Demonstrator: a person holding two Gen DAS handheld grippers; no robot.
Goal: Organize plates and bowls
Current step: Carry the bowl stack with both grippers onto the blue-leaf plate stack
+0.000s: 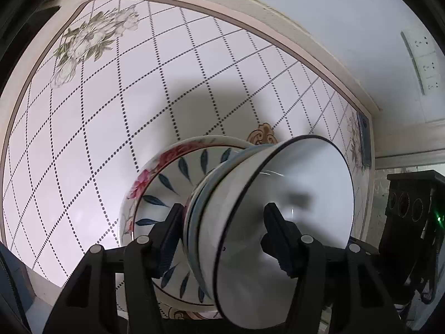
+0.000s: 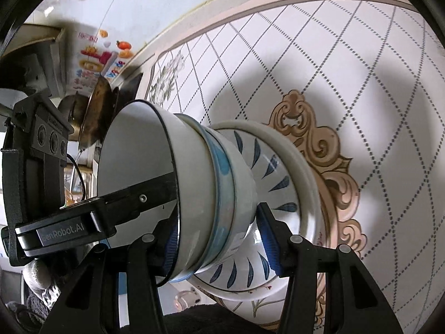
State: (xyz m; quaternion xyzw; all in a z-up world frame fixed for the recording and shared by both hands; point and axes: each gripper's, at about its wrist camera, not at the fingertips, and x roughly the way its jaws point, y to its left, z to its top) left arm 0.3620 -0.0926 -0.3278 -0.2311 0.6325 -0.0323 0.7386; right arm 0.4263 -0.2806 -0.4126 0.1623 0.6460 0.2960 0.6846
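Note:
A stack of nested bowls sits on plates on the patterned table. The top white bowl [image 1: 292,194] has a black rim; under it lie a blue-banded bowl [image 2: 222,183], a blue-leaf plate [image 1: 172,183] and a pink-flower plate [image 1: 144,178]. My left gripper [image 1: 222,222] is shut on the bowl stack, one finger inside the white bowl, one outside. My right gripper [image 2: 217,231] is shut on the same stack [image 2: 200,172] from the other side, one finger inside the white bowl's [image 2: 133,161] rim, one under the bowls' bases.
The white table top [image 1: 111,111] carries a dotted grid, flower prints and a tan ornament [image 2: 314,139]. A wall with sockets [image 1: 422,58] is behind. A brass dish [image 2: 94,111] and a colourful box [image 2: 94,61] stand at the table's far end.

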